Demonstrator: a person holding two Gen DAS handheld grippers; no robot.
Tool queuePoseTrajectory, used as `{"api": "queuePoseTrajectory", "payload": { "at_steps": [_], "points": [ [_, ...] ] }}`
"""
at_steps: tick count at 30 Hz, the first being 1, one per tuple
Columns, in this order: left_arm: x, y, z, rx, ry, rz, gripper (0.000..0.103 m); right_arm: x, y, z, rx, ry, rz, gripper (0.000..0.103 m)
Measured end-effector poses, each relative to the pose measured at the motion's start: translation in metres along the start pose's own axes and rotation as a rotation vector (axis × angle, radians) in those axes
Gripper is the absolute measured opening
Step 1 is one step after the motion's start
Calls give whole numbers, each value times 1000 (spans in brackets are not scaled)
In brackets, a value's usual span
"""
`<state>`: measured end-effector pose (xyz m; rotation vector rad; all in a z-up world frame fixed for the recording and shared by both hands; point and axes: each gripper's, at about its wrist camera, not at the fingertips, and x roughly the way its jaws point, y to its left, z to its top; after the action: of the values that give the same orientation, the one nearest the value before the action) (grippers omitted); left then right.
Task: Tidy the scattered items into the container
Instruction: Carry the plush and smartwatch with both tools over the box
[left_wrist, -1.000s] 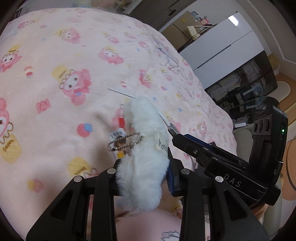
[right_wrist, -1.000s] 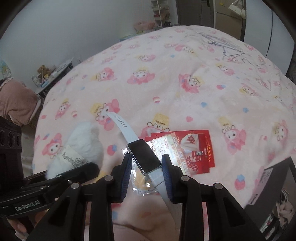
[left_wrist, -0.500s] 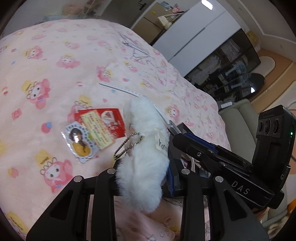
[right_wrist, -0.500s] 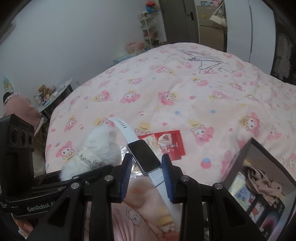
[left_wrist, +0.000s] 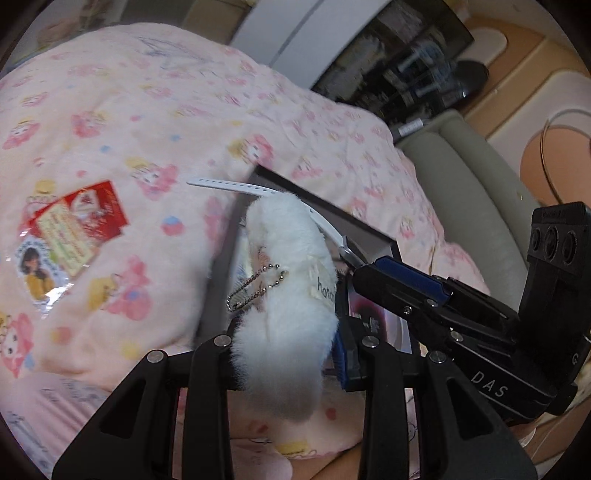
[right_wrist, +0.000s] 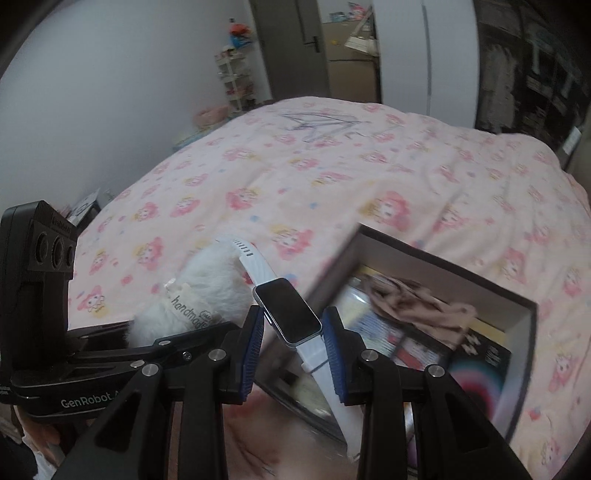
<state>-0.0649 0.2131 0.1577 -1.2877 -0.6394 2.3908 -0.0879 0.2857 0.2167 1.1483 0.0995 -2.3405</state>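
My left gripper (left_wrist: 286, 354) is shut on a white fluffy plush keychain (left_wrist: 291, 280) with a ball chain and a "handmade" tag; the plush (right_wrist: 199, 295) also shows at the left of the right wrist view. My right gripper (right_wrist: 293, 345) is shut on a smartwatch (right_wrist: 288, 310) with a white strap, whose strap (left_wrist: 236, 186) pokes out behind the plush. Both grippers hang side by side over the near corner of a dark open box (right_wrist: 528, 314) on the bed, which holds cloth and packets.
A red packet (left_wrist: 81, 218) and a clear-sleeved photo card (left_wrist: 37, 271) lie on the pink cartoon-print blanket (right_wrist: 332, 177), left of the box. Wire hangers (right_wrist: 321, 123) lie far across the bed. A grey padded bed edge (left_wrist: 461, 177) and wooden floor are to the right.
Both grippers swung right together and rose a little, still gripping plush and watch. The open box came into view beneath them; the red packet slid off to the left.
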Motion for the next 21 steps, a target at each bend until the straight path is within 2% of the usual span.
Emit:
{"api": "queuePoseTrajectory", "payload": {
  "at_steps": [5, 10, 15, 21],
  "points": [
    [45, -31, -9, 70, 101, 10, 31, 5, -48, -24, 46, 46, -76, 29],
    [77, -46, -15, 114, 169, 53, 31, 19, -73, -39, 34, 90, -130, 29],
    [92, -47, -15, 124, 196, 94, 31, 29, -95, -47, 108, 110, -83, 29],
    [103, -41, -15, 118, 215, 142, 31, 36, -112, -55, 150, 134, -94, 29]
  ]
}}
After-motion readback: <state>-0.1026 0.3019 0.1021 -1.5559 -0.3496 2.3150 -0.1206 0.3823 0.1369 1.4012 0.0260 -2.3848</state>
